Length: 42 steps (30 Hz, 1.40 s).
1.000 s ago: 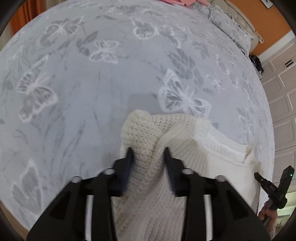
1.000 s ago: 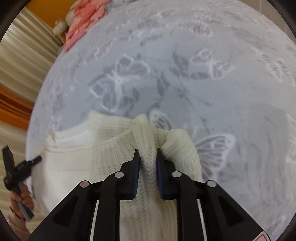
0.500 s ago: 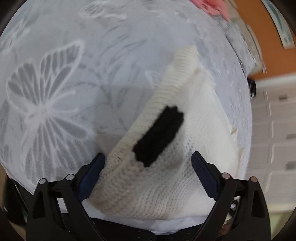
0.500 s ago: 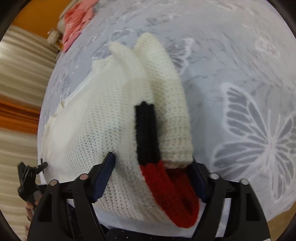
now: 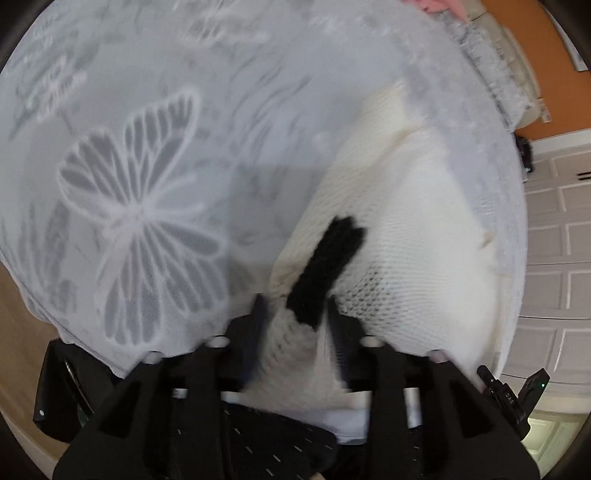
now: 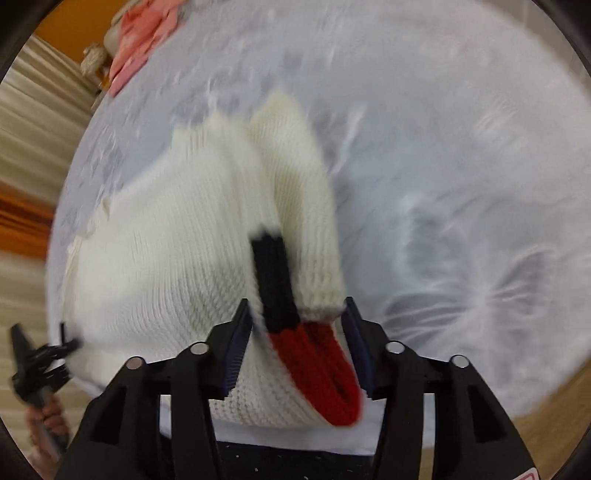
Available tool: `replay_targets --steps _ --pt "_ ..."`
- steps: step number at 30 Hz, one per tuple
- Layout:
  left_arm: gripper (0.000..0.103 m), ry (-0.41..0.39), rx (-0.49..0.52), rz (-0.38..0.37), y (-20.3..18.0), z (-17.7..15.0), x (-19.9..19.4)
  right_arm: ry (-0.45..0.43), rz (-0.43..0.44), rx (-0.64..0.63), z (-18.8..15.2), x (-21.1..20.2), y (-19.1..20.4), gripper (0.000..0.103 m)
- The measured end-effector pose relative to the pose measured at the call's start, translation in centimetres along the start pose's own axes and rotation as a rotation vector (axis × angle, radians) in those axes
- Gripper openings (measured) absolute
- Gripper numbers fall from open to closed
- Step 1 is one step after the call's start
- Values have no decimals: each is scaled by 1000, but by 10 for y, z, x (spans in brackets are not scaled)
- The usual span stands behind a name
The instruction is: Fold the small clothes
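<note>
The sweater (image 6: 162,258), a cream knit with a black band (image 6: 275,280) and a red band (image 6: 321,373) at one edge, lies on the bed (image 6: 461,147), at its near edge.

Right gripper (image 6: 297,332): the jaws are opening. The banded edge and a rolled cream fold (image 6: 306,229) lie between the pads; the pads stand just beside the knit, and no firm pinch is visible. Judged state: released, with the cloth in the gap.

Left gripper (image 5: 295,317): the jaws are closing. Cream knit and the lower end of the black band (image 5: 325,266) sit between the fingers. The view is blurred, so pad contact cannot be confirmed.

Outward from the grippers, the sweater body spreads away across the butterfly-print bedspread (image 5: 140,221). A pink garment (image 6: 144,33) lies far off at the head of the bed. Beyond the bed, white panelled doors (image 5: 557,240) appear in the left view.

Step in hand, as judged: one fold has been laid toward the near edge, and both grippers are regrasping at that edge.

Next move calls for:
- A secure pinch on each side of the folded edge.
- An even lift by both grippers, so the layers do not slip apart.
- Smoothing of the rolled fold on the right side, which may otherwise bulk the finished stack.
</note>
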<state>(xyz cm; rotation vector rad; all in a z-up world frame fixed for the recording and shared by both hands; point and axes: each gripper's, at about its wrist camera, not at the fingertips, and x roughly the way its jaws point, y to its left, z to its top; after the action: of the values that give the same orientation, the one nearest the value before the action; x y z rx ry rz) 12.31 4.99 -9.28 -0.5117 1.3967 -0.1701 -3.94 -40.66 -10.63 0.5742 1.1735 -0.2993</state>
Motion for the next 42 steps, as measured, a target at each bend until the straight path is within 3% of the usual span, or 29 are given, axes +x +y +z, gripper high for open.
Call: replay_targets --steps 2,4,8,11,12,13,14,15,18,20,22,23,24,25,26,27,29,31,35,36,38,39,41,42 --pt "68 -78 51 -31 -14 7 -26 -95 -33 -63 4 -26 13 56" --pt "83 -147 84 -48 -25 15 -41 -106 -10 -103 15 -28 23 63" --pt "83 -185 147 -41 -56 40 -37 -103 2 -191 52 -5 49 63" --pt "83 -164 196 -10 -68 46 -10 -49 -7 -207 83 32 64 61" --pt "75 -146 219 -4 -72 49 5 -12 -2 -199 92 52 65 54" --pt "48 -126 243 10 -76 53 17 10 11 -194 96 61 66 17" --pt "31 -91 264 31 -79 60 30 36 26 -176 102 69 65 7" --pt "5 -72 261 43 -82 64 34 9 40 -146 108 64 62 7" --pt "8 -129 218 23 -87 81 34 -96 67 -91 120 41 51 7" --pt "10 -138 193 53 -83 90 40 -51 40 -72 124 58 42 7" --pt "13 -101 153 46 -75 96 48 39 24 -79 121 78 38 8" --pt "15 -88 123 6 -70 96 42 3 7 -101 117 68 45 11" --pt "31 -93 104 -24 -65 93 34 -46 -21 -127 112 55 53 15" --pt "65 -113 84 -54 -59 88 21 -80 -45 -142 107 45 59 27" --pt "81 -145 63 -62 -51 81 8 -122 -57 -155 100 32 68 32" --pt "90 -207 45 -69 -40 69 -10 -156 -27 -171 90 19 79 32" --pt "91 -232 58 -71 -27 54 -22 -145 60 -204 72 12 100 27" --pt "92 -175 32 -72 -12 40 -16 -92 145 -270 51 14 134 20" --pt "92 -64 -53 -77 8 18 13 13 193 -406 20 37 201 5" --pt "89 -61 -65 -76 12 14 22 28 182 -424 17 43 212 5" --pt "62 -80 -63 -47 15 8 24 58 156 -438 14 54 224 4" --pt "30 -75 -64 -96 15 9 21 77 113 -444 16 65 228 4" --pt "25 -55 -113 -170 16 11 14 148 6 -465 16 93 222 2" --pt "23 -71 -115 -213 12 13 4 161 12 -453 16 101 220 0"
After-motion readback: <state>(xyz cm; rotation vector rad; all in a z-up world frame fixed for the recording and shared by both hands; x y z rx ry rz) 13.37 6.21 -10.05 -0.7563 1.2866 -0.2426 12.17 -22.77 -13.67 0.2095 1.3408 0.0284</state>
